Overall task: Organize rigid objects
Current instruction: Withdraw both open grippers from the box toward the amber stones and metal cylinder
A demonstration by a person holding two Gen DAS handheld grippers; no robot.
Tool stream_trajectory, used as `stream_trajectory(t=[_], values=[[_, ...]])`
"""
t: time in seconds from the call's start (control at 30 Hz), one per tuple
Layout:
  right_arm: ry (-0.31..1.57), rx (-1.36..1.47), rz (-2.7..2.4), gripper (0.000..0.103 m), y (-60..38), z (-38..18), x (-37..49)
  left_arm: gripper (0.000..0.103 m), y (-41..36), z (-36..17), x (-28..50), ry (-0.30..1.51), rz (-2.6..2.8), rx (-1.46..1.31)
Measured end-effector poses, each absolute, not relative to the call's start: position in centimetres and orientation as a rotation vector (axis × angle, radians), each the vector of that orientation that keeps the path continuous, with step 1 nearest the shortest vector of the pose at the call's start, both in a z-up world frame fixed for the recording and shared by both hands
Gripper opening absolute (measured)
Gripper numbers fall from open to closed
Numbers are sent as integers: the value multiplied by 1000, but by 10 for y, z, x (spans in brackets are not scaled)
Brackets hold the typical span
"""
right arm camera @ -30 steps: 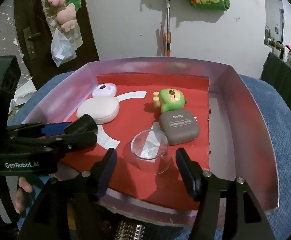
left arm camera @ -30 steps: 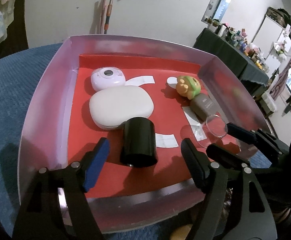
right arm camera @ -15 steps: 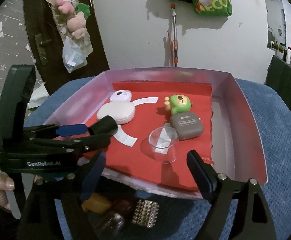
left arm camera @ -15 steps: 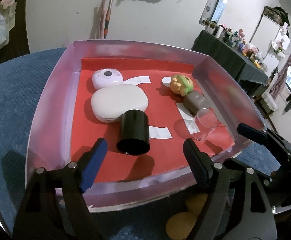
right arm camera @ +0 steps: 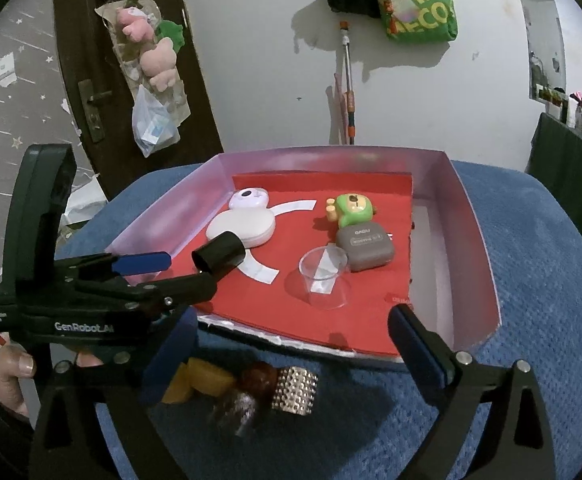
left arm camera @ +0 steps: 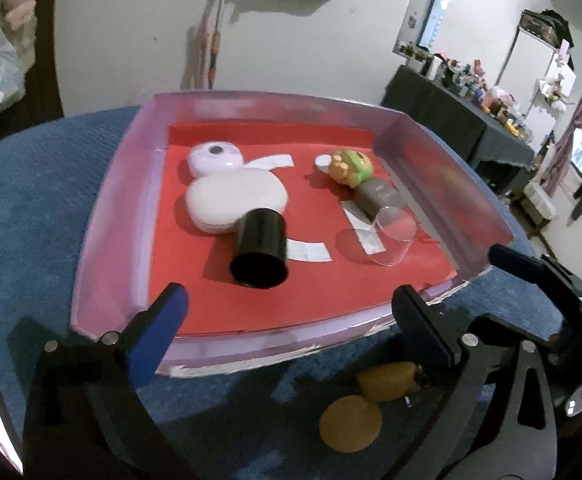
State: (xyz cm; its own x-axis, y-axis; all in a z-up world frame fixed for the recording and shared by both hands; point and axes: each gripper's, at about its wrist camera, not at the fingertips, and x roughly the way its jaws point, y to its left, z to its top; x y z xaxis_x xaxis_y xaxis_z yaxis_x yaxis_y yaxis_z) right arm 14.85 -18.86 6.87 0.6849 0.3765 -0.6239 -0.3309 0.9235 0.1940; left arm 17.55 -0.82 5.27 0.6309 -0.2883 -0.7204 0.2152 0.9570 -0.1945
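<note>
STEP: both tools are drawn clear of the tray [left arm camera: 107, 216], best kept high so nothing is nudged | LEFT: left tool [left arm camera: 287, 320] jaws opening, nothing between; black cup [left arm camera: 259, 254] lies at 12 o'clock, apart | RIGHT: right tool [right arm camera: 275, 344] jaws opening, empty; clear cup [right arm camera: 325, 280] at 12 o'clock, on the red liner.

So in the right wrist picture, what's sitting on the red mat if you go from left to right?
Black cup → white case → clear cup → grey case. The purple round thing and the green toy sit behind these and share their spots, so I left them out.
</note>
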Motion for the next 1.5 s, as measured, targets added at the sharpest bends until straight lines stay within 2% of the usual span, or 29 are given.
stream_trajectory(t=[0.1, 0.63, 1.43, 1.5], values=[[709, 74, 403, 103, -191, 70, 145, 103, 0, 54, 170, 842, -299, -129], [683, 100, 431, 103, -189, 75, 124, 103, 11, 53, 133, 819, -303, -142], [674, 109, 409, 103, -189, 67, 88, 103, -6, 41, 99, 830, -346, -112], [684, 108, 405, 99, -190, 64, 89, 103, -7, 39, 99, 831, -351, -114]])
